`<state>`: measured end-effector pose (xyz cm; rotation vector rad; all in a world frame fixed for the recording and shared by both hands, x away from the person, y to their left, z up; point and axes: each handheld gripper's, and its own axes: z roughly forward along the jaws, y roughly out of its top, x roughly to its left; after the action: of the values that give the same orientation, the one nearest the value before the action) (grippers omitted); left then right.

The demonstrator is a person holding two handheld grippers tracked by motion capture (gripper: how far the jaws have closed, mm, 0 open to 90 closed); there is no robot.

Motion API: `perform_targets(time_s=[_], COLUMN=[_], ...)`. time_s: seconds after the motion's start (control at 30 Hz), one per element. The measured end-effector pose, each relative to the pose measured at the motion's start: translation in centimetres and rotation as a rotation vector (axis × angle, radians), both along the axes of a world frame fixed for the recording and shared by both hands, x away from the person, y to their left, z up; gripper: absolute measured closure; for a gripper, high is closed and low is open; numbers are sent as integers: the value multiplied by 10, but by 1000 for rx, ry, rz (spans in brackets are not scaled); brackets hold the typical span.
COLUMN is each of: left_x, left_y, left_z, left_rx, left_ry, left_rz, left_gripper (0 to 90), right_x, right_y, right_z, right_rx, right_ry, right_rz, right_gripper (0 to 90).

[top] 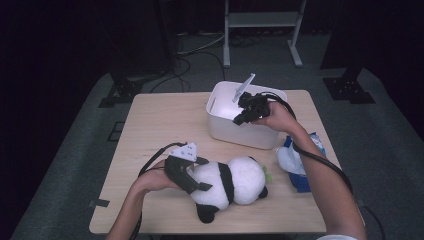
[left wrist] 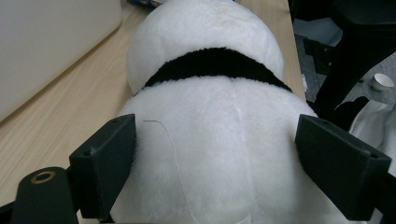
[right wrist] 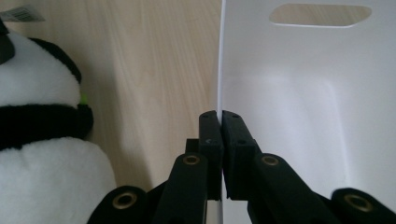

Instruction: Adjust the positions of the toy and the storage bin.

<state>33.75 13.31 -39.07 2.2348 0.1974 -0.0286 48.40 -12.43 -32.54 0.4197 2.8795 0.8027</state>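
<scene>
Wooden bench [top: 150, 125]: plush panda [top: 230, 182] lies lengthwise along the near edge, head rightward, left gripper [top: 192, 176] clasping its body; right gripper [top: 240, 119] pinches the white bin's [top: 225, 127] wall.

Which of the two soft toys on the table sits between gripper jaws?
The black-and-white panda plush: the left gripper has its jaws either side of its body. The blue-and-white toy lies untouched beside the white bin.

Left tool [top: 196, 176]: near the worktop's front edge, jaws spread wide and pressed in from both sides, pointing toward the right edge.
Left forearm: enters over the front edge, angled inward.
Right tool [top: 241, 118]: toward the back edge, jaws pinched tight together, angled downward.
Right forearm: reaches in along the right edge.
</scene>
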Motion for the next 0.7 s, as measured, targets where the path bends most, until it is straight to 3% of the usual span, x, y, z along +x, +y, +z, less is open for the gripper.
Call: perform_targets(time_s=[0.23, 0.7], left_x=[0, 0], left_y=[0, 0], left_z=[0, 1], left_rx=[0, 0], left_ry=[4, 3], left_rz=[0, -1], left_gripper=[131, 131], right_x=[-14, -34], right_y=[8, 9], right_z=[0, -2], right_rx=[-10, 22], right_ry=[1, 3], right_rz=[54, 89], right_gripper=[866, 866])
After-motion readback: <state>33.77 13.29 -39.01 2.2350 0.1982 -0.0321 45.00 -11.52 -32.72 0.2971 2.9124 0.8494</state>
